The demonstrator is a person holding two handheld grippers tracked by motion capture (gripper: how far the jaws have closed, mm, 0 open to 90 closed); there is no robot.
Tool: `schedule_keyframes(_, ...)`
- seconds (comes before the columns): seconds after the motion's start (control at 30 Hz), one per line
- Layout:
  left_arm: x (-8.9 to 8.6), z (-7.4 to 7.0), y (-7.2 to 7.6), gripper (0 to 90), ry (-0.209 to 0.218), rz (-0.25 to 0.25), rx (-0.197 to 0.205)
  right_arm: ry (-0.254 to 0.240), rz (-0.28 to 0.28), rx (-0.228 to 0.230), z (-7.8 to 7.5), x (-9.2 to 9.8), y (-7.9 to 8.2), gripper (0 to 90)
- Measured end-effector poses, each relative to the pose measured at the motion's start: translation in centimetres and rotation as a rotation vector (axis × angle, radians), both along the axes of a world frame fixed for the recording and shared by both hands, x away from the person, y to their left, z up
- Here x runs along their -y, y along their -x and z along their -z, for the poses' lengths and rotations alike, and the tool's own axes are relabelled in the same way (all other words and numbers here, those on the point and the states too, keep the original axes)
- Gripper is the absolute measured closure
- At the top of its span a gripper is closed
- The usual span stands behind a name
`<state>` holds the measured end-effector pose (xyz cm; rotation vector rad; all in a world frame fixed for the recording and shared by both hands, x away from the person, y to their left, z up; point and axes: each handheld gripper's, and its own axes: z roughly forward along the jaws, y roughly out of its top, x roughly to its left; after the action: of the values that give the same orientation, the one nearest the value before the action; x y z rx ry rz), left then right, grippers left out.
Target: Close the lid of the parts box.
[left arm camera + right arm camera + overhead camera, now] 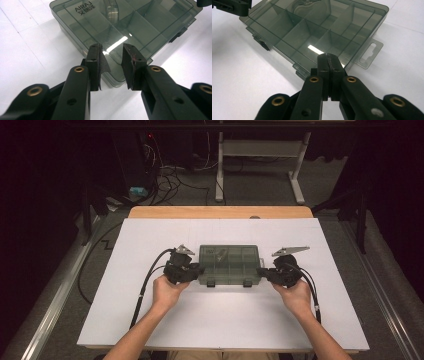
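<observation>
A smoke-tinted, see-through compartment box (pixel 229 264) is seen lying flat on the white table (pixel 150 320), about midway between its left and right edges and somewhat nearer the person's edge than the far one. Its lid is closed, and two dark latches (pixel 228 283) are set on the side facing the person. Through the lid the inside is seen divided by thin walls into a number of cells. In a cell along the far side a small pale item (pixel 215 252) is made out; what it is cannot be told. The other cells that can be read look bare. A printed brand mark (pixel 85 9) is carried on the lid near one corner, and a hang tab with a slot (pixel 370 53) juts from the right end of the box.

The left gripper (pixel 196 271) is held at the left end of the box. In the left gripper view its jaws are set a narrow way apart, with the near corner of the box lying between and below them; no pad is seen pressing on it. The right gripper (pixel 264 272) is held at the right end of the box. In the right gripper view its jaws are closed together with nothing between them, their tips lying over the near right corner of the box, beside the hang tab; whether they touch the lid cannot be told.
</observation>
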<state>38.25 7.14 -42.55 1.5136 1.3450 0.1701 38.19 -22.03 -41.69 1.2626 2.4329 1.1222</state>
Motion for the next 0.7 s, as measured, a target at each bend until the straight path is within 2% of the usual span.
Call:
schedule_keyframes(0.13, 0.08, 0.15, 0.13, 69.8, -0.01, 0.002, 0.007, 0.02, -0.003, 0.003, 0.29, -0.18, 0.05, 90.0)
schedule_keyframes(0.27, 0.13, 0.42, 0.1, 70.5, -0.018, 0.0, 0.004, 0.016, -0.004, 0.009, 0.37, -0.3, 0.07, 90.0)
schedule_keyframes(0.3, -0.27, 0.5, 0.15, 70.9, -0.05, 0.044, 0.006, 0.019, -0.004, 0.01, 0.36, -0.33, 0.08, 90.0)
schedule_keyframes(0.33, 0.07, 0.54, 0.11, 71.3, -0.027, 0.006, 0.002, 0.021, -0.005, 0.011, 0.37, -0.36, 0.07, 90.0)
schedule_keyframes(0.7, 0.1, 0.77, 0.16, 72.9, -0.033, 0.007, 0.015, 0.027, 0.003, 0.03, 0.46, -0.76, -0.01, 90.0)
